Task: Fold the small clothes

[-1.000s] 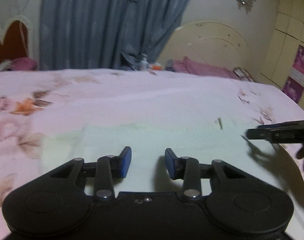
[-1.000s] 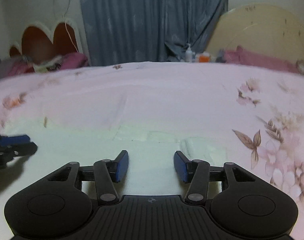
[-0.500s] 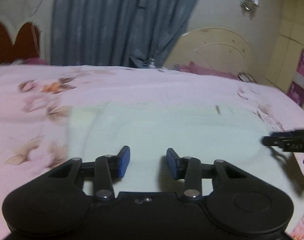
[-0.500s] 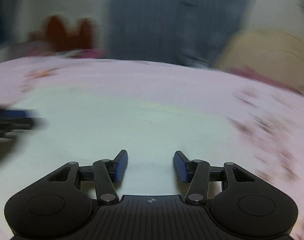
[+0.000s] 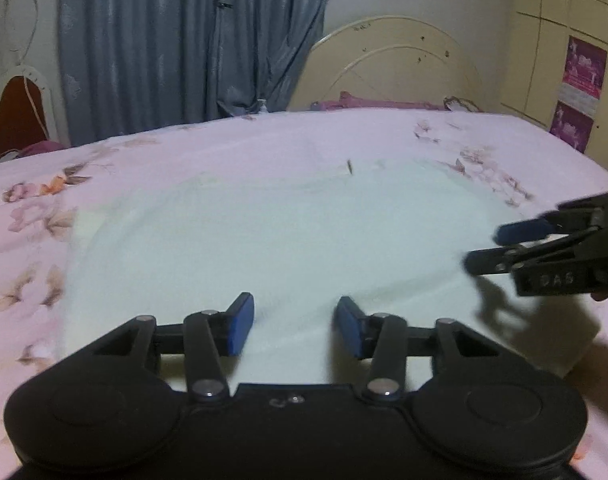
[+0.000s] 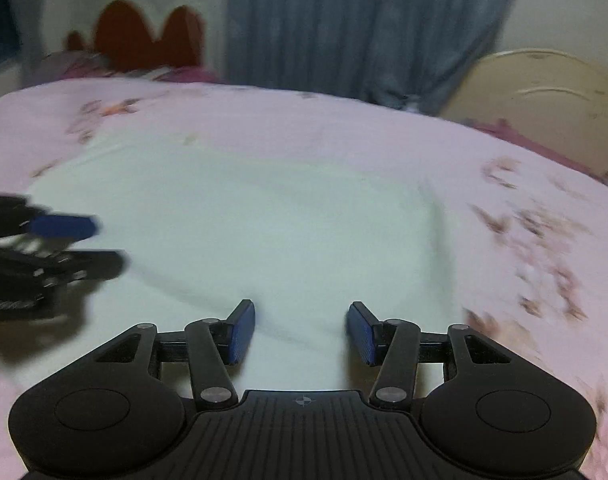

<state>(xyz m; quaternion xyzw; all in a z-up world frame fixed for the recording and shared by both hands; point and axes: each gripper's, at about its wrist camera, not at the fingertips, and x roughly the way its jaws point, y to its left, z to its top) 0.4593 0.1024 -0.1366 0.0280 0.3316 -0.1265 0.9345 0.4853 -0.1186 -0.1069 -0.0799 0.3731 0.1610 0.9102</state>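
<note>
Both views have swung since a second ago. The left gripper (image 5: 294, 326) and right gripper (image 6: 300, 332) stay spread and empty. The pale cloth (image 5: 272, 240) lies flat on the bed (image 5: 152, 152).

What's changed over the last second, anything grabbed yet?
Nothing grabbed. Both grippers moved in over the pale cloth: the right gripper now reaches further into the left view, and the left gripper further into the right view. Both stay open and empty; the cloth stays flat.

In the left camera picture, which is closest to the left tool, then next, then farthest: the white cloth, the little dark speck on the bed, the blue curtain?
From the left tool, in the left wrist view:
1. White cloth: right under and ahead of it, spread on the bed.
2. Little dark speck: at the cloth's far edge, slightly right.
3. Blue curtain: beyond the bed, against the wall, to the left.
</note>
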